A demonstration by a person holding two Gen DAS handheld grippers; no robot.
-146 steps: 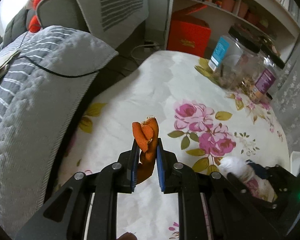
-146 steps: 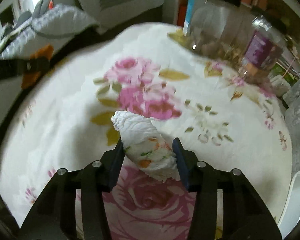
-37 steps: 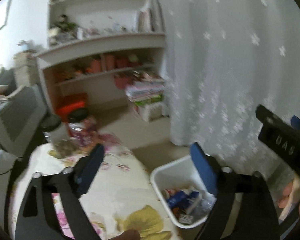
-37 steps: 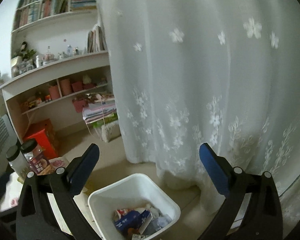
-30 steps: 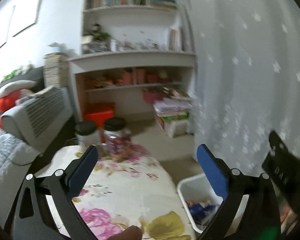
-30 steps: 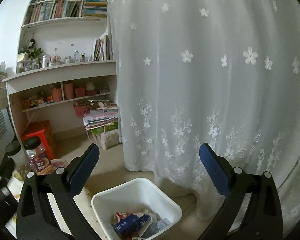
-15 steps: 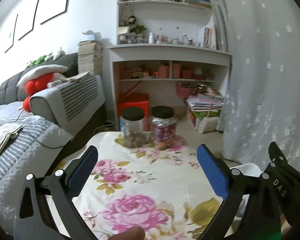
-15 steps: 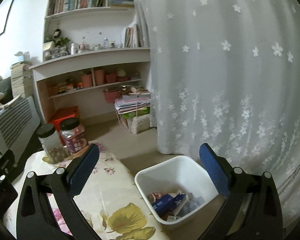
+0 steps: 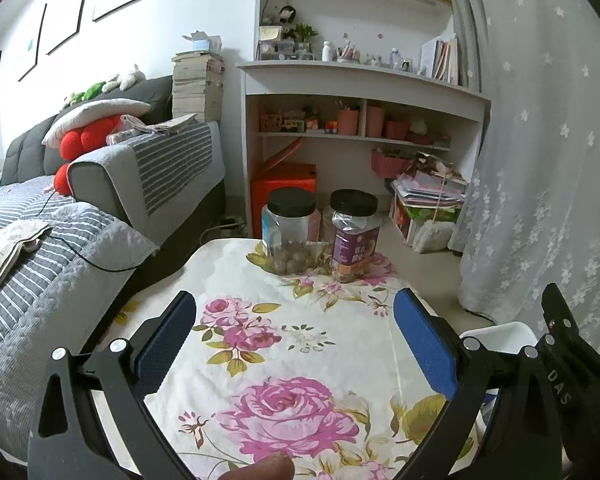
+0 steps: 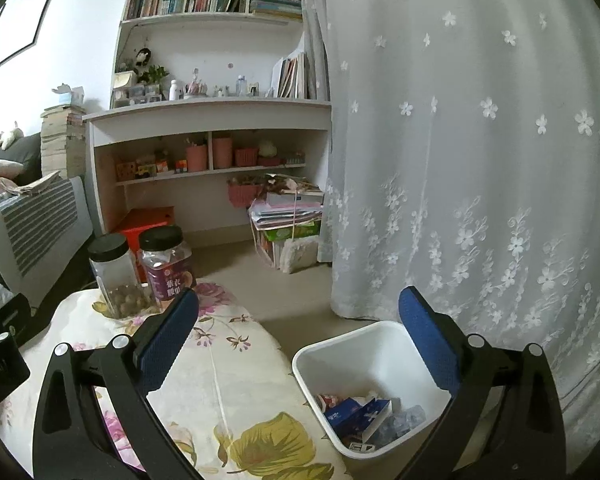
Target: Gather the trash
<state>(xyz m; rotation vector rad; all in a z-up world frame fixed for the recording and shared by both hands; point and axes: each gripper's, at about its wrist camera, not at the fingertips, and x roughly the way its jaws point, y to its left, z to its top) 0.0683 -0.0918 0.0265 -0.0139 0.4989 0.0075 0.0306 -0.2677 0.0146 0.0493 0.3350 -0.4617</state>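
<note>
A white trash bin [image 10: 364,348] stands on the floor at the table's right edge, with blue cartons and wrappers [image 10: 360,410] inside; its rim [image 9: 500,332] peeks out in the left wrist view. My left gripper [image 9: 294,320] hangs wide open over the flowered tablecloth [image 9: 284,344], nothing between its blue pads. My right gripper [image 10: 298,318] is also wide open and empty, spanning the table's corner and the bin. No loose trash shows on the cloth.
Two black-lidded jars [image 9: 288,232] [image 9: 354,232] stand at the table's far end. A grey striped sofa [image 9: 60,232] runs along the left. Shelves [image 10: 212,152] and a red box [image 9: 284,184] lie behind, a white lace curtain [image 10: 480,160] hangs at right.
The orange peel and the crumpled tissue that the grippers held are gone from both. Both grippers have opened wide, and the views have swung from the bin back toward the table.
</note>
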